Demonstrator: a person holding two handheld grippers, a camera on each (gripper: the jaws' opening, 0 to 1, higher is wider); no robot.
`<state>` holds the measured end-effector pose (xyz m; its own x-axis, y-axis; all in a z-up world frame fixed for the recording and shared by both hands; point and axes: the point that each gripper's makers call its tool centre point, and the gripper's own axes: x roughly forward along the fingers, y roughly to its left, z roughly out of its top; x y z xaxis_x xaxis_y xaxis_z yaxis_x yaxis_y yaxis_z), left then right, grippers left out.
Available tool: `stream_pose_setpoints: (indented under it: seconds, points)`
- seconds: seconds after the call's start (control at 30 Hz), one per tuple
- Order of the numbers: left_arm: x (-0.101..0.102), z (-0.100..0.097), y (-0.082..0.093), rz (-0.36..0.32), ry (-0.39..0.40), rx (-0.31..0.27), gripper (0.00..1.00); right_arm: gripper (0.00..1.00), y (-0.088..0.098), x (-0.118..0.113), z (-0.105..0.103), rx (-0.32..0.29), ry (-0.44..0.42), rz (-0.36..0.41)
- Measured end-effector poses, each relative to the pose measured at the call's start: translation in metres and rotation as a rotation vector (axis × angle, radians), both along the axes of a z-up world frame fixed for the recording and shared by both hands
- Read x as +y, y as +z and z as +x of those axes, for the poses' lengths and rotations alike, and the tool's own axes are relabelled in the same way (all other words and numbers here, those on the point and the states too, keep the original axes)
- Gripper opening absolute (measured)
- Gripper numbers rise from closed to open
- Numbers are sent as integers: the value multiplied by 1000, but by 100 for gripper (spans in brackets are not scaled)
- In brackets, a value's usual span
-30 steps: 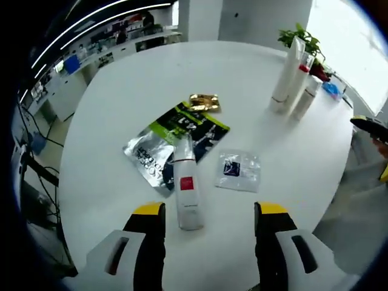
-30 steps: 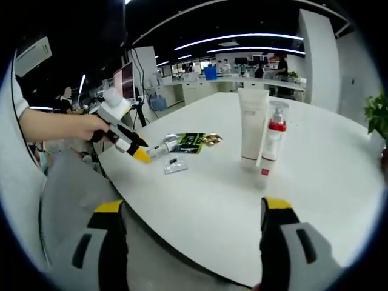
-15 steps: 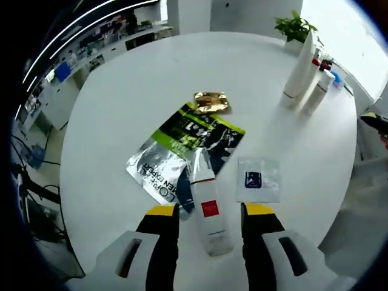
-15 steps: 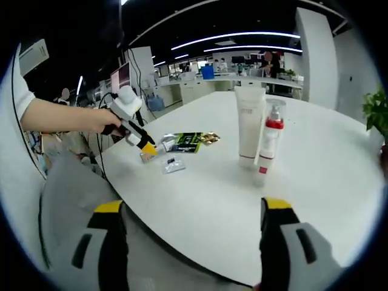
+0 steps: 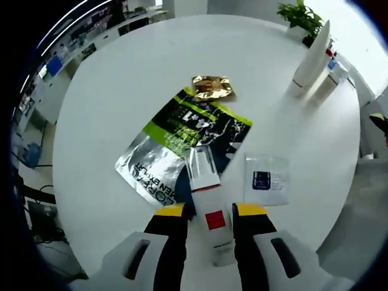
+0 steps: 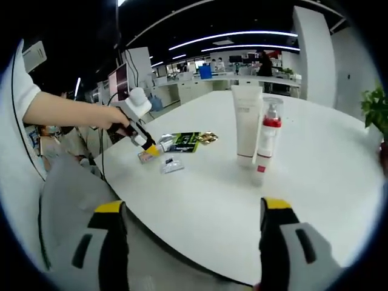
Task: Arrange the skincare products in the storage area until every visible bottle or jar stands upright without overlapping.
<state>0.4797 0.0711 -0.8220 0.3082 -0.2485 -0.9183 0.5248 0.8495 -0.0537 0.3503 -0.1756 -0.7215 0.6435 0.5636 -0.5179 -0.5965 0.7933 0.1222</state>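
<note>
Now a white tube with red square label, lying flat on the round white table beside a green-black foil sachet, is straddled by the left gripper, contact unclear. Right gripper is spread, holding nothing.

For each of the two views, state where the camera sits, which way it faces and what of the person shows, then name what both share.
Left gripper view: rides the left gripper, looking steeply down on the white table; its jaws straddle the lying tube.
Right gripper view: rides the right gripper off the table edge, facing across it; the person's arm shows.
Shared: the lying tube, green sachet, standing tube.
</note>
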Motion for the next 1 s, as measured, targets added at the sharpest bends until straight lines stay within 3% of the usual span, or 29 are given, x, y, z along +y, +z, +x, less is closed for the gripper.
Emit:
stream_pose_setpoints:
  seconds: [0.27,0.47,1.0]
  points:
    - [3,2,-2,44,7,22,20,91,0,0,0,1,-2,1]
    - [4,2,-2,38,27,27,18,91,0,-1,0,1,-3,3]
    - [1,-1,8,3,41,-20,18,90,0,0,0,-4,2,2]
